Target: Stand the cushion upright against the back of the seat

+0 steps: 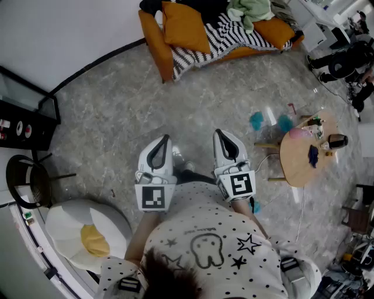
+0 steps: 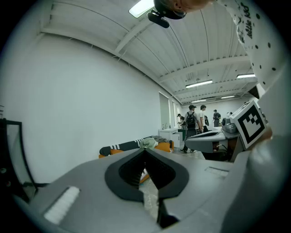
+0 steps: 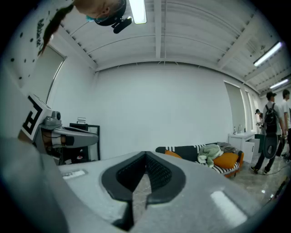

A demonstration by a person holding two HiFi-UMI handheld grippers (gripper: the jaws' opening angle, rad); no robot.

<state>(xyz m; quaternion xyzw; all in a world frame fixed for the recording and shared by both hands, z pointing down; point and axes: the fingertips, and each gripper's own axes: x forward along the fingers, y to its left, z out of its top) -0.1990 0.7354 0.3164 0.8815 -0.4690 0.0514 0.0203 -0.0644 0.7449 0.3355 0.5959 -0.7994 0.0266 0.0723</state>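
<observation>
As I judge it, the step in hand is only the approach: the sofa (image 1: 160, 55) stands well apart from me across the open floor (image 1: 117, 117), and nothing can be grasped from here. From its left end it carries an orange cushion (image 1: 186, 26) resting partly on a striped throw (image 1: 225, 38), then a green cloth (image 1: 248, 11), then a second orange cushion (image 1: 274, 32) at the far end. I cannot tell which one the task means, though the left one looks likelier. To do it well I should walk close enough to reach without stretching and open both pairs of jaws before I arrive. Then I would take the cushion by its upper edge near each corner and lean it with its bottom edge on the seat and its face against the backrest. My left gripper (image 1: 162, 143) is closed to the tips with nothing between them, held before my chest and pointing nearly level toward the sofa. My right gripper (image 1: 222, 140), just beside it and parallel, is likewise closed and empty, with the round table (image 1: 295, 169) off to its right.
</observation>
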